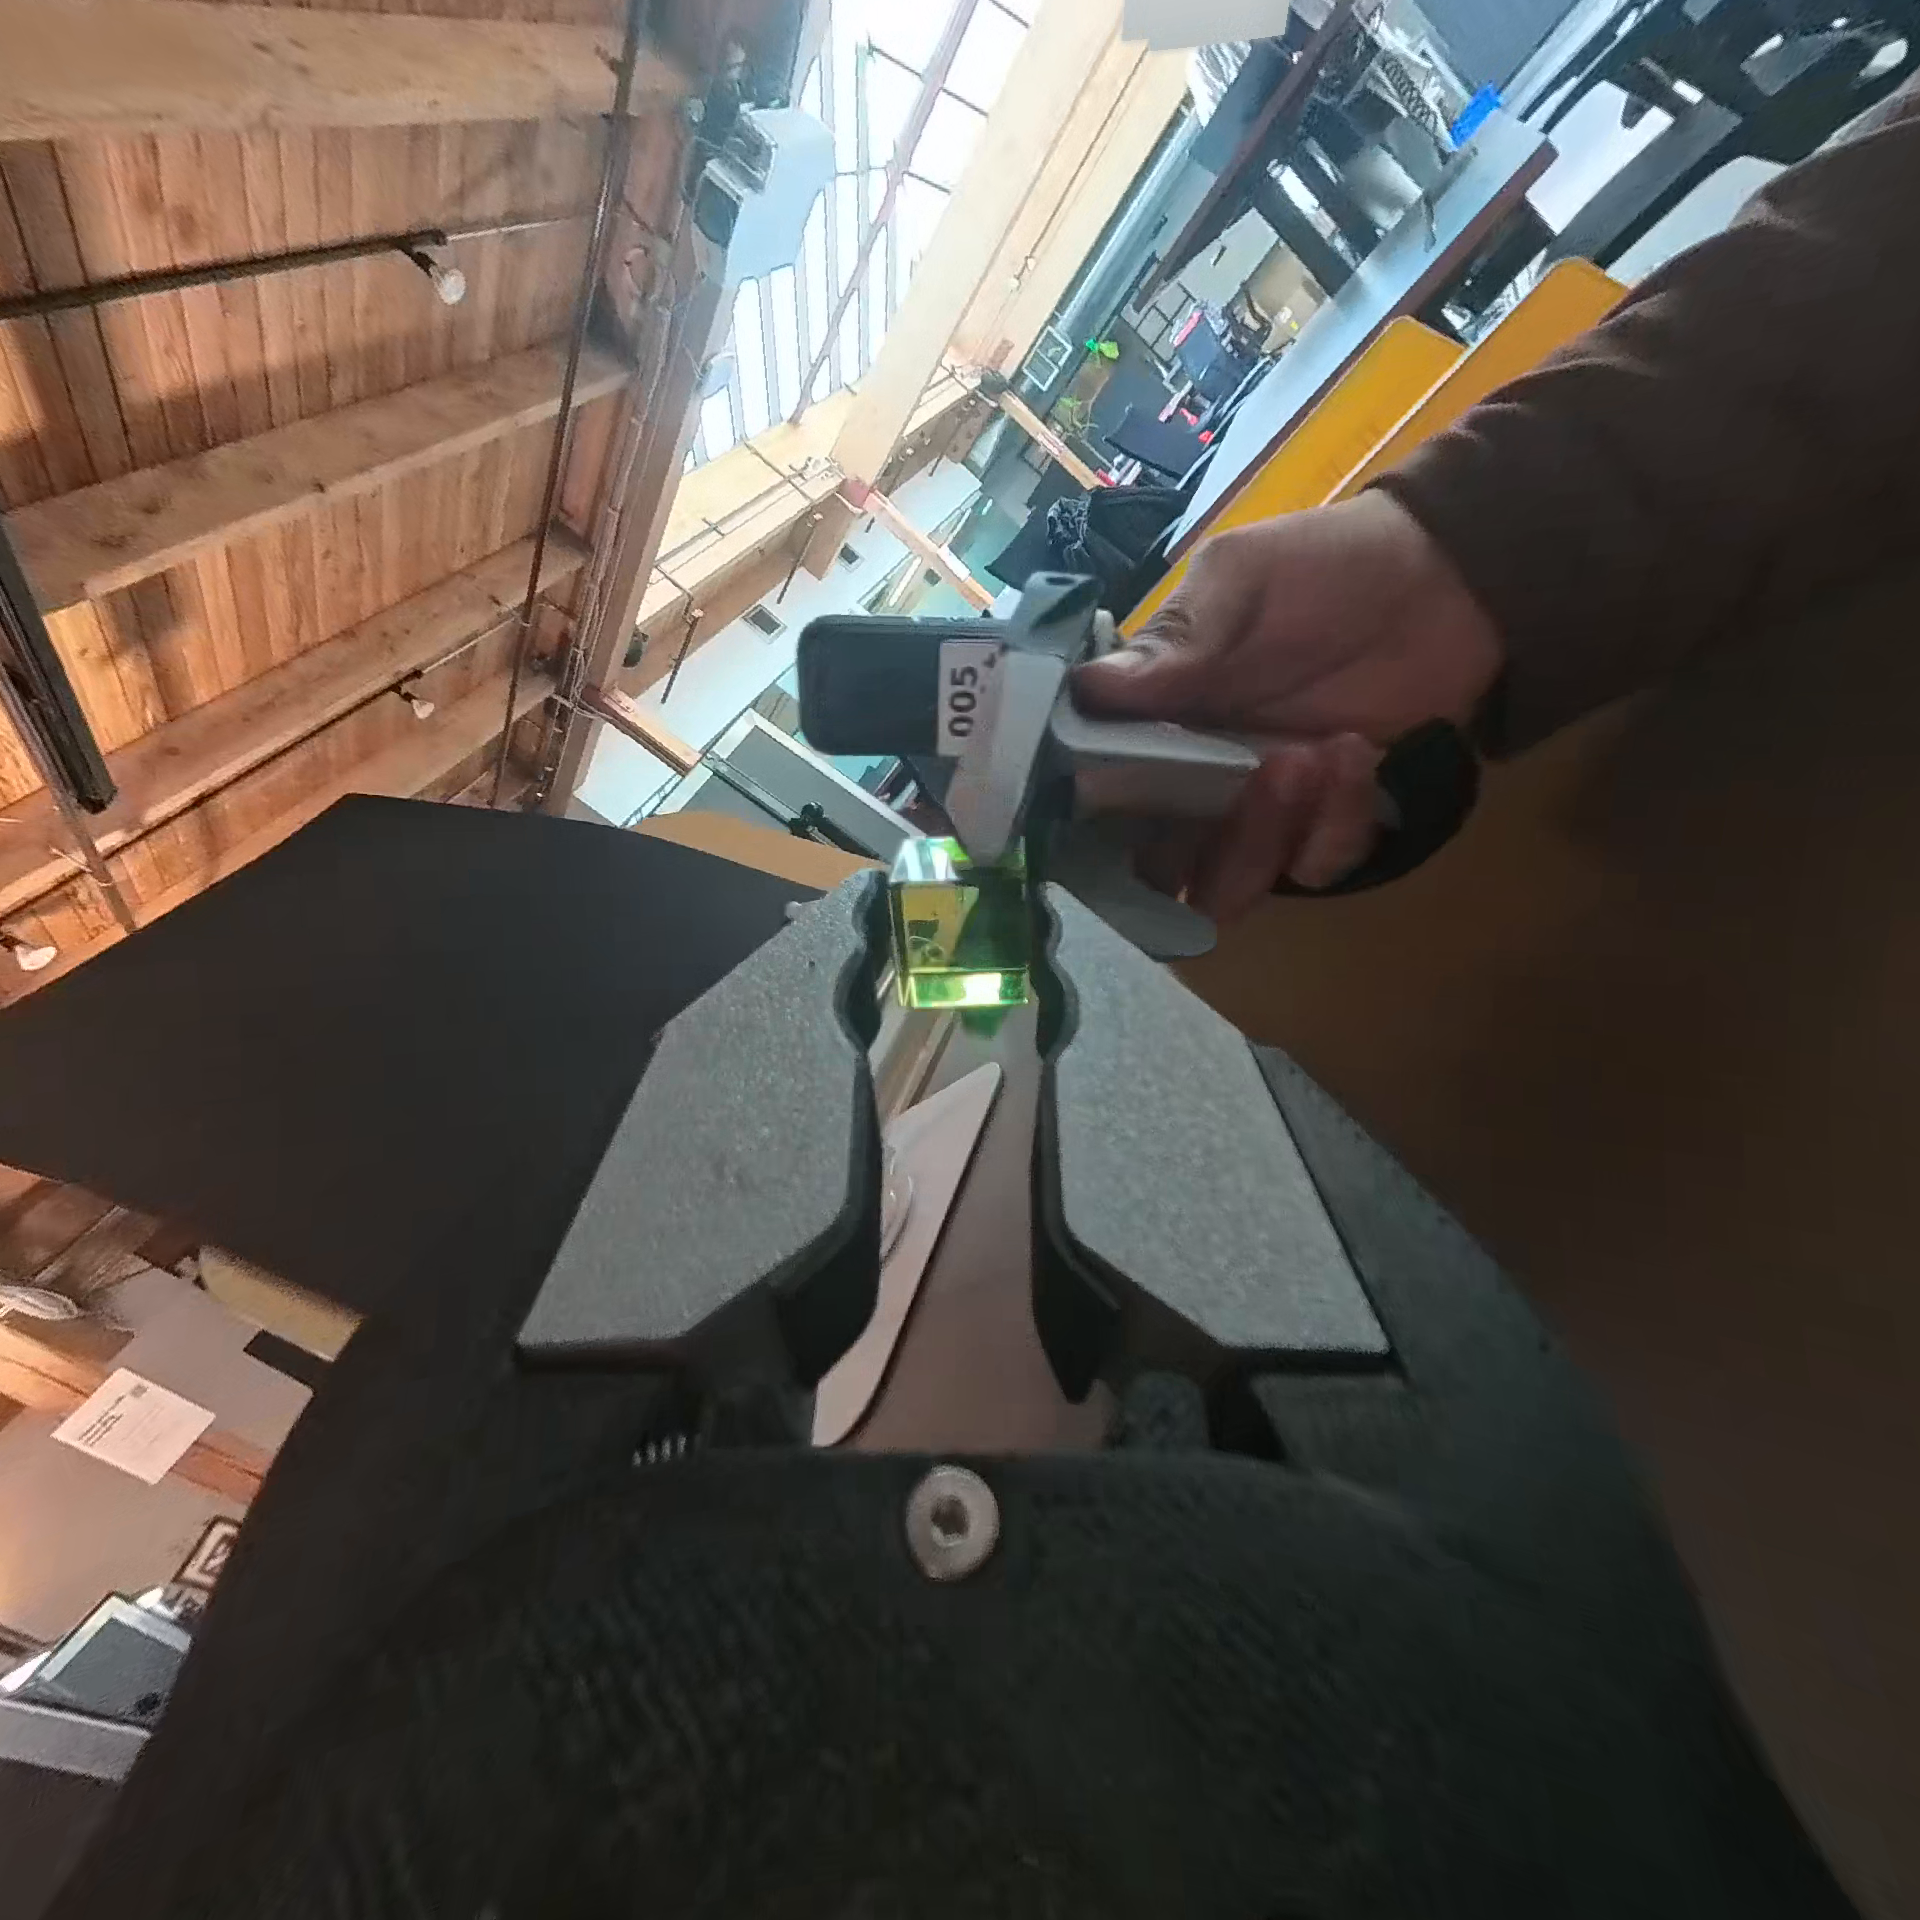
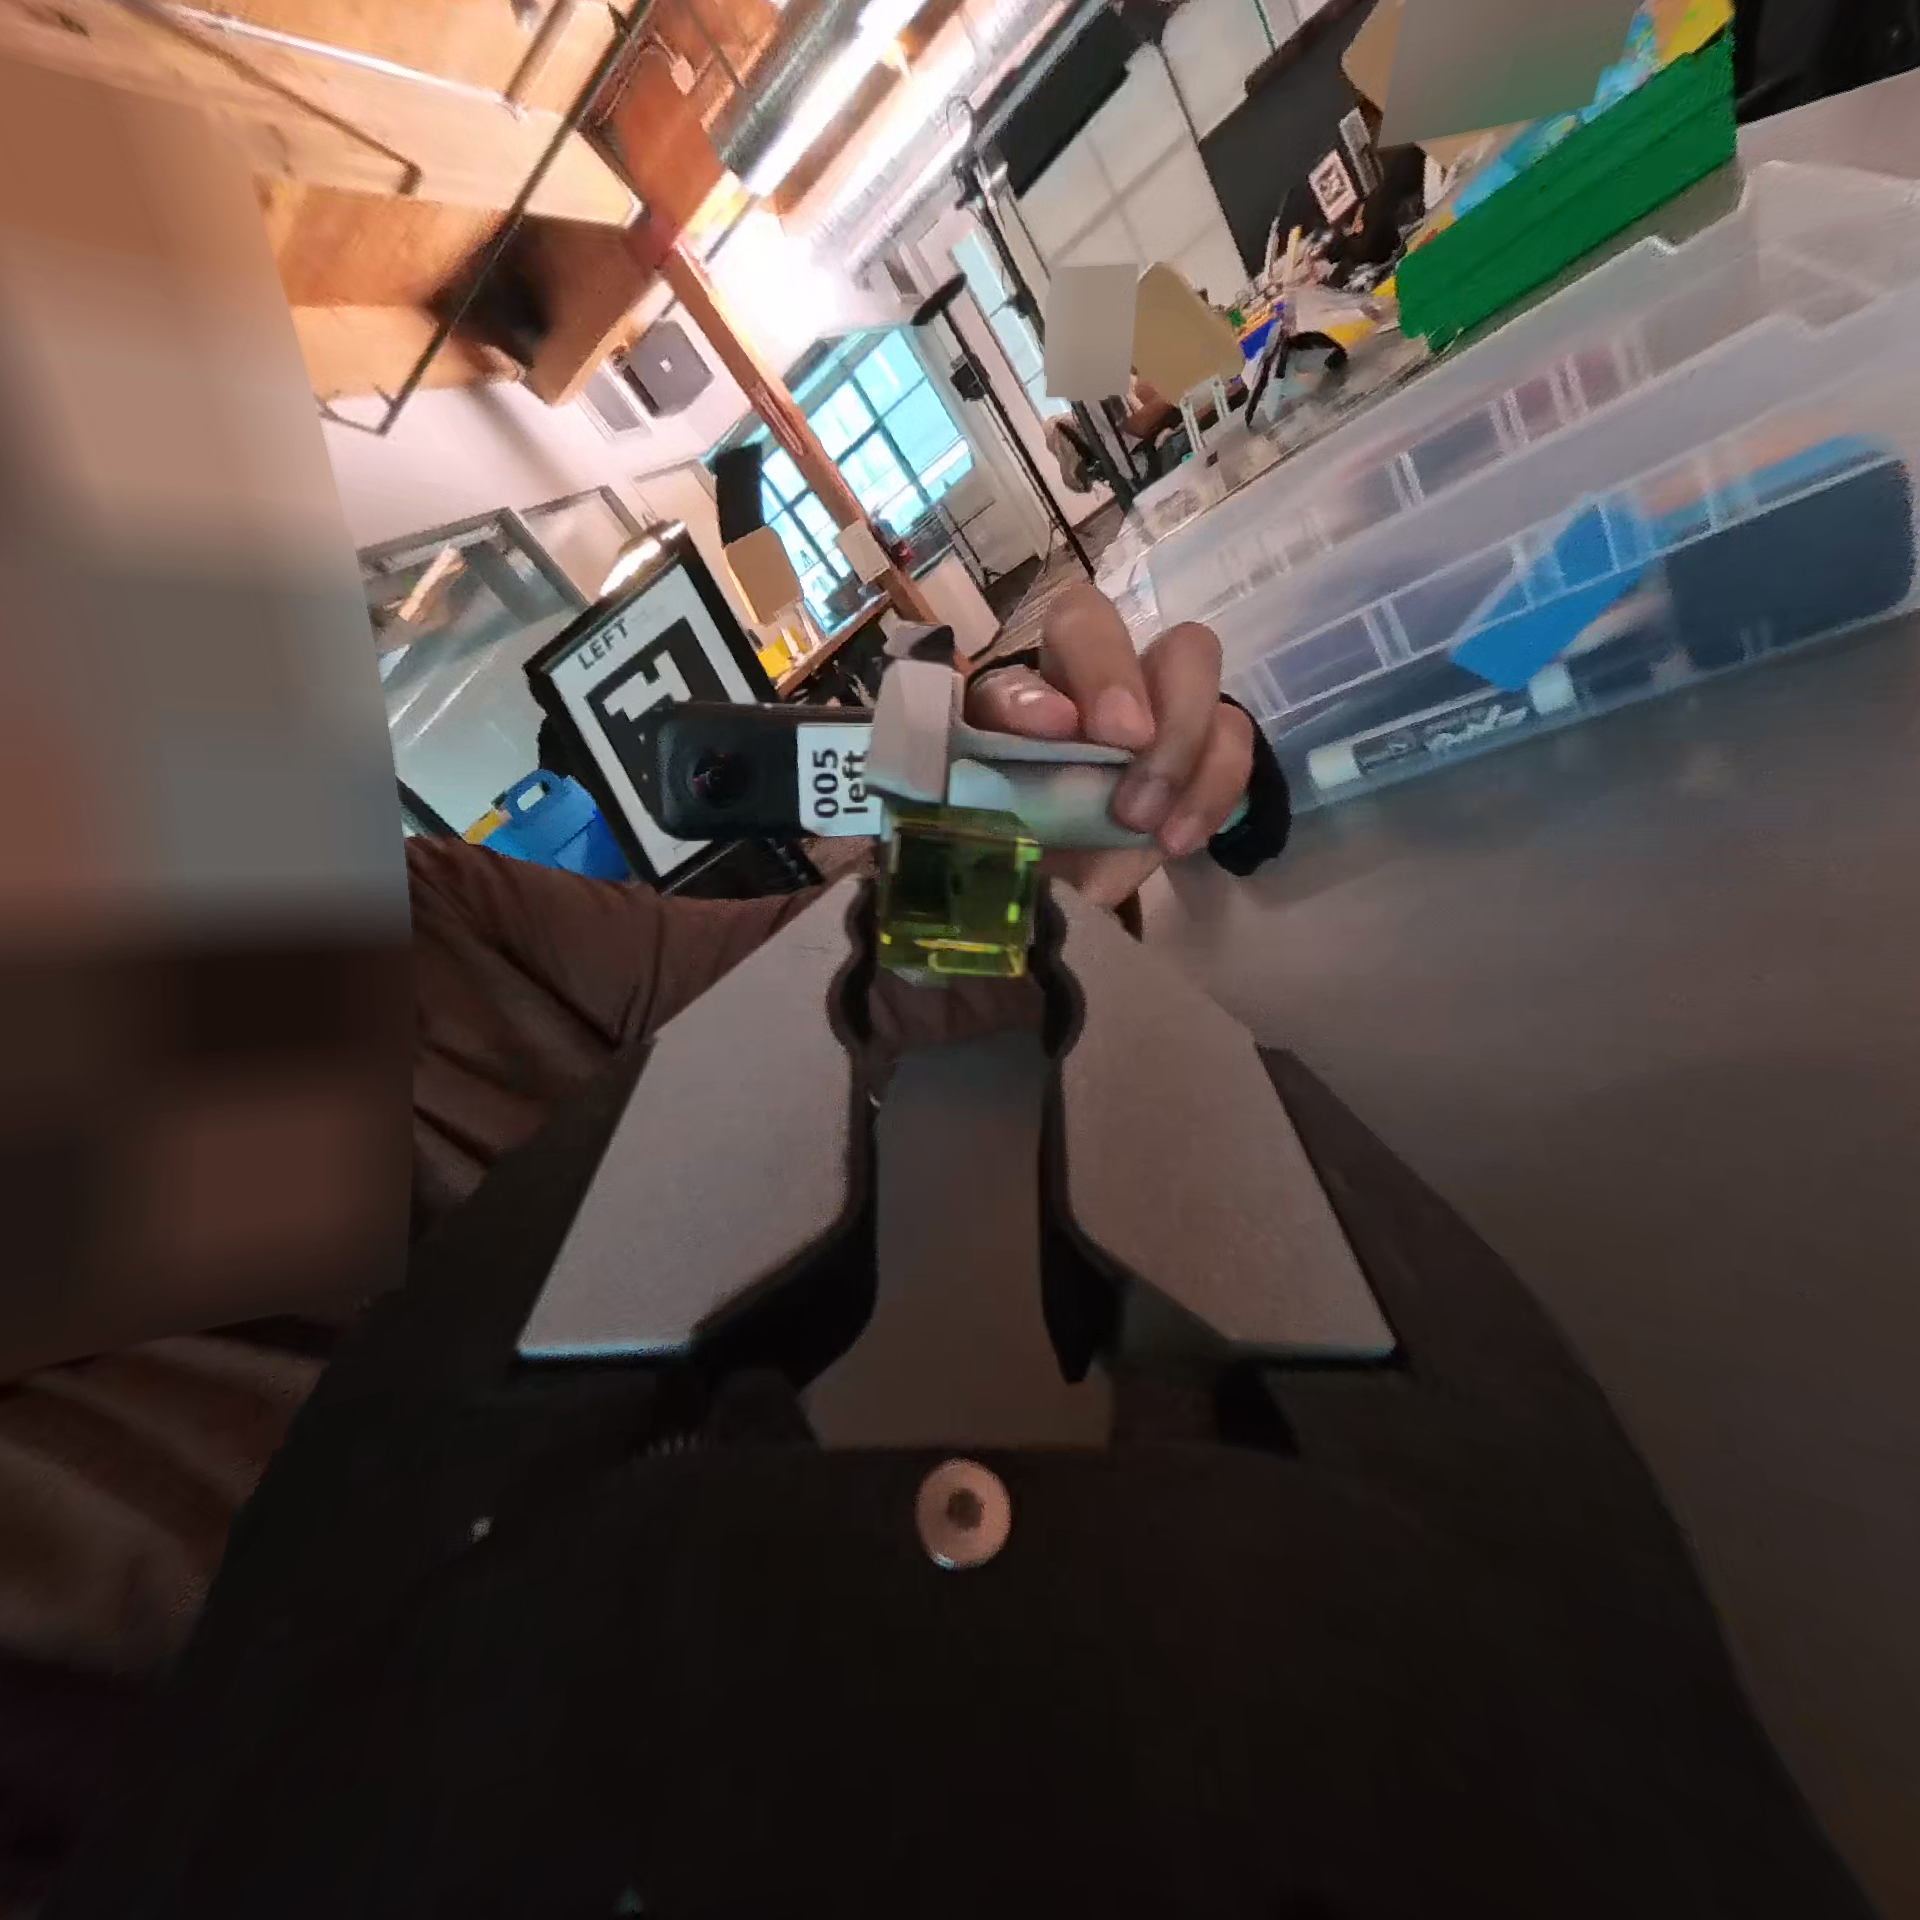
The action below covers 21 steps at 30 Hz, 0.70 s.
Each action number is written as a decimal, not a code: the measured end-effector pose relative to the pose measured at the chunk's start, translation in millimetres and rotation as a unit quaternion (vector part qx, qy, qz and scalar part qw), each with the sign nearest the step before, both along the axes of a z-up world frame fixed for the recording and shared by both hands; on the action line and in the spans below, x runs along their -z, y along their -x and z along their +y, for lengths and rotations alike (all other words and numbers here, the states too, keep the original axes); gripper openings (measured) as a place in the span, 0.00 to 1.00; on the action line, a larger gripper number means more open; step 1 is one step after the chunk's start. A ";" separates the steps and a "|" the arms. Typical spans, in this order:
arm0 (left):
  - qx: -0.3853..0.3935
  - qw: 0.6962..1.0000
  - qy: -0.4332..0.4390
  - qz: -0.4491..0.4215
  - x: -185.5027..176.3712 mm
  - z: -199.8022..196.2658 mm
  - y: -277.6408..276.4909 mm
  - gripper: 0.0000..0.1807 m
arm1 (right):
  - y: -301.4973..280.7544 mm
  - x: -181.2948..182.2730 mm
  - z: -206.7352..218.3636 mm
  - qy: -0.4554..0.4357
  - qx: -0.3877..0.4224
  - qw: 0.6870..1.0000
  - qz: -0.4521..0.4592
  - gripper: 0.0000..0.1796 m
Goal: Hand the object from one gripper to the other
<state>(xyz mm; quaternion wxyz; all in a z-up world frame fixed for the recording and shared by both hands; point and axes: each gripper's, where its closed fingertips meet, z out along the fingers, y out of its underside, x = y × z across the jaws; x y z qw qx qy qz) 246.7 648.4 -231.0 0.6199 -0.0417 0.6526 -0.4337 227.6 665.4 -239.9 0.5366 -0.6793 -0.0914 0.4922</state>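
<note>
Here the left gripper is clamping the green translucent cube between its jaws, while the right gripper is closing onto it too. Likely light, rigid, slick; flat opposite faces look safest to hold.

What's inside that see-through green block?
The green block looks clear and glassy, with only dark smudgy reflections showing through. Both the left gripper and the right gripper pinch its sides, so those faces are covered.
</note>
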 end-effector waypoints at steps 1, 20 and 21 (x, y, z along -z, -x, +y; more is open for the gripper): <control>-0.002 1.000 -0.001 0.000 0.5 0.3 -0.5 0.13 | 0.8 -0.6 0.1 -0.002 -0.002 1.000 -0.003 0.14; 0.070 0.797 0.453 0.393 28.8 36.9 -29.4 0.29 | -53.5 43.7 32.3 -0.074 0.273 0.703 -0.653 0.14; 0.064 0.798 0.445 0.402 33.4 34.7 -30.2 0.29 | -50.1 43.4 34.1 -0.079 0.272 0.698 -0.658 0.14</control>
